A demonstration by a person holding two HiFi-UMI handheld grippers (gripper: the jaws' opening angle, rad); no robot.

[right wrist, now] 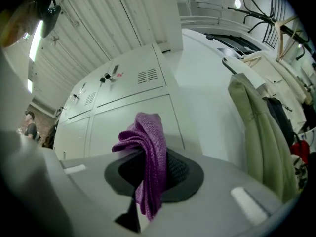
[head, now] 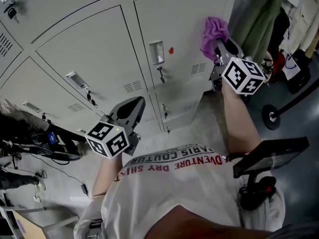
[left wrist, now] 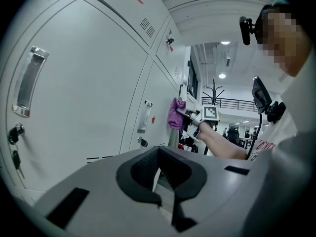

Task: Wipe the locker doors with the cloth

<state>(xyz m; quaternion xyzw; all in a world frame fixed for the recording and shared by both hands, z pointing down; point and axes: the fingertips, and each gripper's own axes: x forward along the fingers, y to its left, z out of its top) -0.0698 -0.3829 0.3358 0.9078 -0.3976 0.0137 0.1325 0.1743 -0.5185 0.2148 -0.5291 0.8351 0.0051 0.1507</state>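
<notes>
right tool (head: 220,46) lifts the purple cloth (head: 214,30) to the far-right locker door (head: 184,26) — whether the cloth touches the door cannot be told. in the right gripper view the tool (right wrist: 152,181) is clamped on the cloth (right wrist: 150,147), which is pinched by one fold only, with most of it bunched and drooping over the jaws.

the likely trouble: a hard stroke could drag that thin fold out of the grip and drop the cloth, or let the bare jaw edge scrape the paint instead of the fabric. a sweep to the left could snag on the handle (head: 156,52) or the key (head: 161,74) below it; a sweep to the right meets the coats (head: 259,14) hanging just beside the lockers.

the right arm (head: 237,108) reaches forward and up, nearly straight, with the forearm bare. the left arm is bent and kept close to the body, and its tool (head: 130,108) points at the lower doors — jaws drawn together on nothing in the left gripper view (left wrist: 160,174), well apart from the cloth.
</notes>
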